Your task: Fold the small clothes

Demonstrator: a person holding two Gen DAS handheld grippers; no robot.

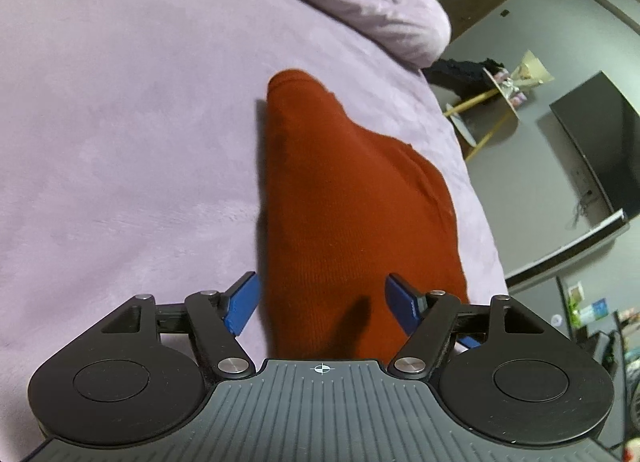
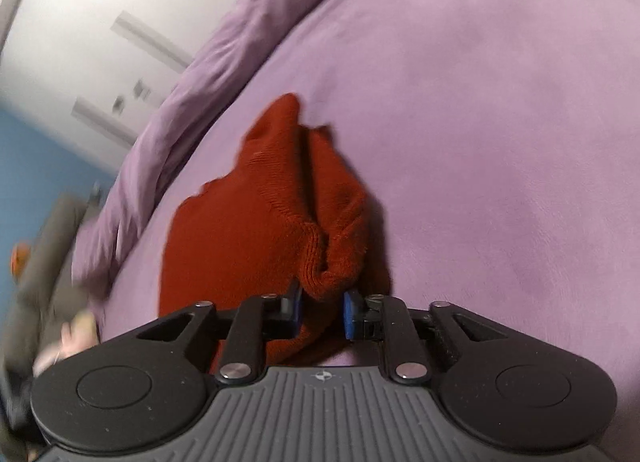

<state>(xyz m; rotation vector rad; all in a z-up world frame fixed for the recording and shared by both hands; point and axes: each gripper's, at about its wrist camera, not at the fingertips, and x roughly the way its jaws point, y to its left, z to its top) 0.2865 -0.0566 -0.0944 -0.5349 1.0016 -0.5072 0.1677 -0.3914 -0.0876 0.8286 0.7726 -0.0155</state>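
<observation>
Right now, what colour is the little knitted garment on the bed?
Rust red garment, plain ribbed knit; right wrist view shows it best.

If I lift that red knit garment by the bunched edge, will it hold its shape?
Probably not. The red knit garment looks soft and already bunches between the right gripper, so it should droop. Its ribbed knit likely clings to the purple bedcover rather than sliding.

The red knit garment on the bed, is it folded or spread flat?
Partly folded: the red knit garment lies doubled over on the purple bedspread, a bunched edge between the right gripper pads.
</observation>
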